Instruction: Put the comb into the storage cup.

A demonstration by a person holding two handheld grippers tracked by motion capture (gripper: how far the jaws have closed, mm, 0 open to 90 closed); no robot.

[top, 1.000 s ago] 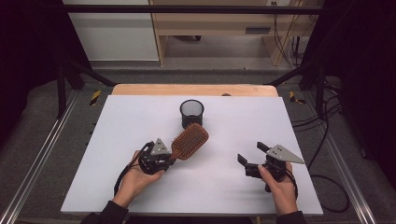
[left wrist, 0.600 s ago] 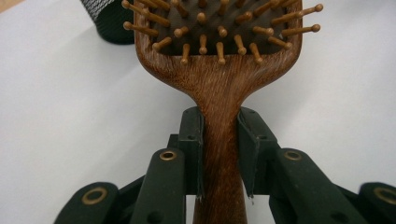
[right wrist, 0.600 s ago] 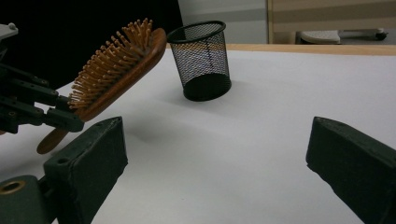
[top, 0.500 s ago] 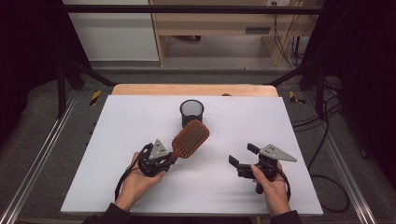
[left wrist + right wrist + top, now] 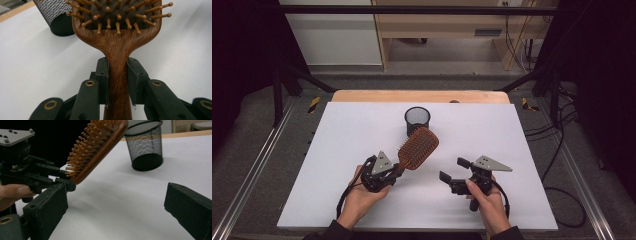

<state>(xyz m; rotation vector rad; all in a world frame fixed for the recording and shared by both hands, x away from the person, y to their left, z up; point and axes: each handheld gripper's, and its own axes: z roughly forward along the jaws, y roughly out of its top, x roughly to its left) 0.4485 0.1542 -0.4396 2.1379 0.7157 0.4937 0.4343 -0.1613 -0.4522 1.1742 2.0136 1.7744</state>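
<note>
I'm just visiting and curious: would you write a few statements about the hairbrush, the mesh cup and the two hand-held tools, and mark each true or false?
1. The left gripper clamps the handle of the brown wooden paddle hairbrush. True.
2. The hairbrush stands inside the black wire-mesh cup. False: it is held in front of the cup, outside it.
3. The right gripper holds nothing, its fingers apart. True.
4. The mesh cup lies tipped over. False: it stands upright on the white table.

The right hand-held gripper (image 5: 453, 172) is sliding left across the counter (image 5: 337, 130), jaws wide apart. It is closing in on the hairbrush (image 5: 418, 147) from the side.
</note>
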